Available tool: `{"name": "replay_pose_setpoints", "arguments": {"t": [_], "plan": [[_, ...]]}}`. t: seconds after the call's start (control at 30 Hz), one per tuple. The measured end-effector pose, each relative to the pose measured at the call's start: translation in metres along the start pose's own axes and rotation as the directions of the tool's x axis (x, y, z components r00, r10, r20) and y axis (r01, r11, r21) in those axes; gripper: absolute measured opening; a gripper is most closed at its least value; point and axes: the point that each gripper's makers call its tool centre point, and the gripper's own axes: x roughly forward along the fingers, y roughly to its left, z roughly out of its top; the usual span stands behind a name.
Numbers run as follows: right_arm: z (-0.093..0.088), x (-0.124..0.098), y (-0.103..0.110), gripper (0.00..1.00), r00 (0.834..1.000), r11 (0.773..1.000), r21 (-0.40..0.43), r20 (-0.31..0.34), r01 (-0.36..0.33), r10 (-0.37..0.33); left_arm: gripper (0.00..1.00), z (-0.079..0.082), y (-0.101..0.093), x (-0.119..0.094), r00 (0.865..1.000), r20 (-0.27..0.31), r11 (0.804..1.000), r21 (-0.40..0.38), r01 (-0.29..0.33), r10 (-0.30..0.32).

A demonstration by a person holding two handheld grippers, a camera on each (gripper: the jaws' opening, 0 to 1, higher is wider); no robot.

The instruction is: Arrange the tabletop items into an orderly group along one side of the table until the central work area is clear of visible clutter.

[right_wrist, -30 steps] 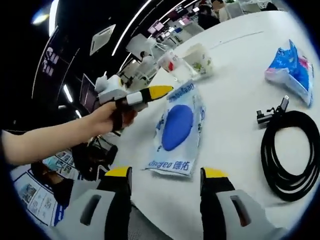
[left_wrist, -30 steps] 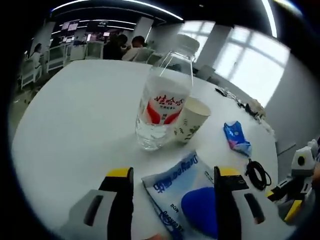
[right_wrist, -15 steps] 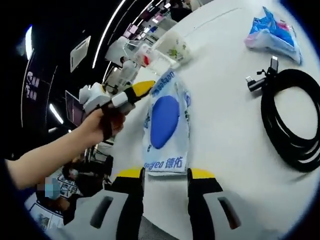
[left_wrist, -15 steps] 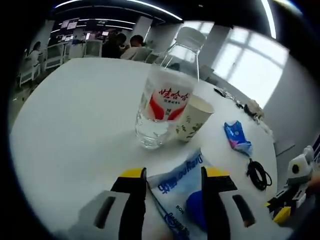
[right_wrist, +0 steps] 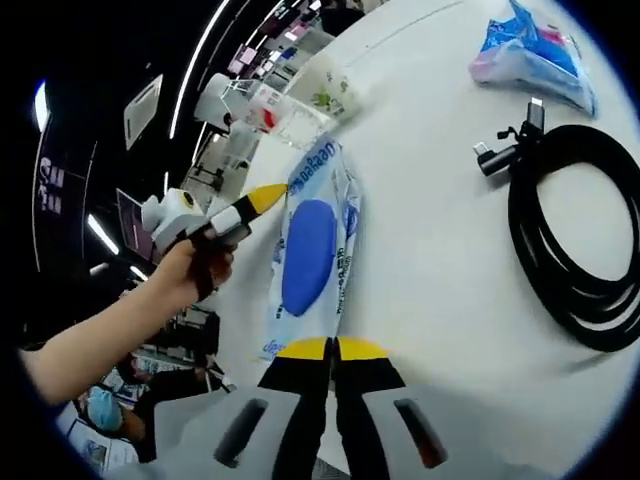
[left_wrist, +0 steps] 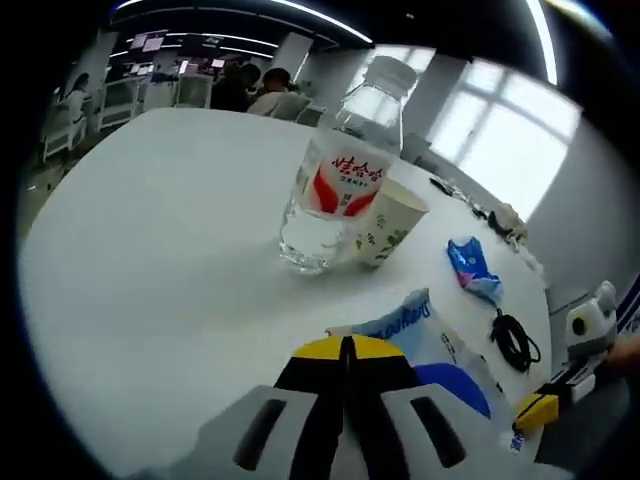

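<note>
My left gripper (left_wrist: 347, 347) has its jaws together on the near edge of the blue-and-white packet (left_wrist: 432, 345), whose lower part is hidden behind the jaws. My right gripper (right_wrist: 333, 349) is likewise closed at the packet's opposite end; I cannot tell whether it pinches the film or only touches it. The packet lies flat on the white worktop (left_wrist: 160, 240). Beyond it, the clear water bottle (left_wrist: 335, 185) stands upright, just beside the paper cup (left_wrist: 388, 221); contact between them is hard to judge. A small blue wrapper (left_wrist: 473, 270) and a coiled black cable (right_wrist: 575, 250) lie apart; the cable's far loop is cut off at the view's edge.
</note>
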Motion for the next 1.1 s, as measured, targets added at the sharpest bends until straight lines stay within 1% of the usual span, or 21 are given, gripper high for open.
{"name": "replay_pose_setpoints", "arguments": {"t": [0.1,0.17,0.2,0.23,0.27,0.33,0.4,0.43,0.47,0.5,0.53,0.6,0.63,0.67,0.7,0.73,0.87,0.9,0.93,1.0,1.1], "plan": [[0.0,-0.003,0.004,0.0,1.0,0.999,-0.047,-0.012,-0.006,0.005,0.0,-0.003,-0.003,-0.002,1.0,0.015,1.0,-0.004,0.003,-0.003],[-0.001,-0.003,0.004,0.0,1.0,0.999,-0.046,-0.017,-0.008,0.008,0.0,0.001,-0.004,-0.005,0.999,0.039,1.0,-0.001,-0.001,0.001],[-0.002,-0.004,0.004,0.0,1.0,0.999,-0.038,-0.019,-0.01,0.01,0.0,0.004,0.001,-0.007,0.999,0.044,1.0,0.008,-0.022,0.022],[-0.002,-0.005,0.003,0.0,1.0,0.999,-0.041,-0.018,-0.01,0.009,0.0,0.012,0.012,-0.008,0.995,0.059,0.996,0.036,-0.078,0.076],[-0.003,-0.005,0.002,0.0,1.0,0.998,-0.062,-0.019,-0.005,0.004,0.06,0.015,0.011,-0.009,0.996,0.054,0.995,0.072,-0.073,0.069],[-0.007,-0.005,0.001,0.0,0.999,0.996,-0.084,-0.036,-0.005,0.002,0.44,0.021,0.006,-0.001,0.999,0.039,0.99,0.136,-0.024,0.019],[-0.007,-0.005,0.001,0.0,0.999,0.997,-0.083,-0.039,-0.006,0.003,0.74,0.011,-0.004,0.007,0.997,-0.075,0.992,0.122,0.045,-0.036],[-0.007,-0.005,0.001,0.0,0.999,0.997,-0.078,-0.037,-0.009,0.006,0.73,0.005,-0.009,0.009,0.99,-0.126,0.991,0.113,0.075,-0.06],[-0.007,-0.005,0.001,0.0,0.999,0.997,-0.075,-0.037,-0.009,0.006,0.66,0.014,-0.014,0.014,0.99,-0.098,0.975,0.19,0.117,-0.099],[-0.007,-0.005,0.001,0.0,0.999,0.997,-0.076,-0.037,-0.01,0.007,0.56,0.007,-0.013,0.017,0.984,-0.149,0.98,0.159,0.121,-0.098],[-0.007,-0.005,0.001,0.0,0.999,0.996,-0.084,-0.043,-0.011,0.007,0.48,0.012,-0.012,0.019,0.988,-0.127,0.978,0.172,0.114,-0.092],[-0.009,-0.006,0.001,0.0,0.998,0.995,-0.095,-0.059,-0.004,-0.001,0.25,0.004,-0.012,0.019,0.979,-0.185,0.987,0.117,0.111,-0.089],[-0.012,-0.007,-0.002,0.0,0.997,0.994,-0.111,-0.076,0.005,-0.013,0.16,0.007,-0.009,0.02,0.984,-0.167,0.983,0.157,0.095,-0.069],[-0.011,-0.008,-0.002,0.0,0.998,0.992,-0.125,-0.069,0.005,-0.014,0.13,0.009,-0.003,0.019,0.986,-0.163,0.975,0.207,0.08,-0.046],[-0.011,-0.009,-0.002,0.0,0.998,0.992,-0.124,-0.069,0.004,-0.012,0.1,0.007,-0.009,0.019,0.982,-0.168,0.979,0.169,0.117,-0.089],[-0.011,-0.009,-0.003,0.0,0.998,0.992,-0.125,-0.069,0.003,-0.012,0.08,0.004,-0.011,0.017,0.98,-0.177,0.982,0.144,0.122,-0.096],[-0.009,-0.012,-0.012,0.0,0.998,0.992,-0.122,-0.055,0.02,-0.027,0.0,0.002,-0.017,0.006,0.976,-0.179,0.976,0.16,0.15,-0.121],[-0.006,-0.013,-0.013,0.0,0.998,0.994,-0.111,-0.05,0.021,-0.027,0.0,0.001,-0.015,0.003,0.979,-0.184,0.977,0.174,0.123,-0.09],[-0.005,-0.014,-0.013,0.0,0.999,0.994,-0.112,-0.045,0.021,-0.026,0.0,0.001,-0.016,0.001,0.98,-0.181,0.977,0.176,0.119,-0.087],[-0.001,-0.017,-0.011,0.0,0.999,0.991,-0.13,-0.042,0.014,-0.02,0.0,0.003,-0.018,-0.005,0.983,-0.164,0.988,0.118,0.1,-0.08],[0.004,-0.022,-0.011,0.0,0.999,0.987,-0.161,-0.045,0.014,-0.021,0.0,0.005,-0.02,-0.014,0.989,-0.129,0.992,0.099,0.083,-0.07]]}}
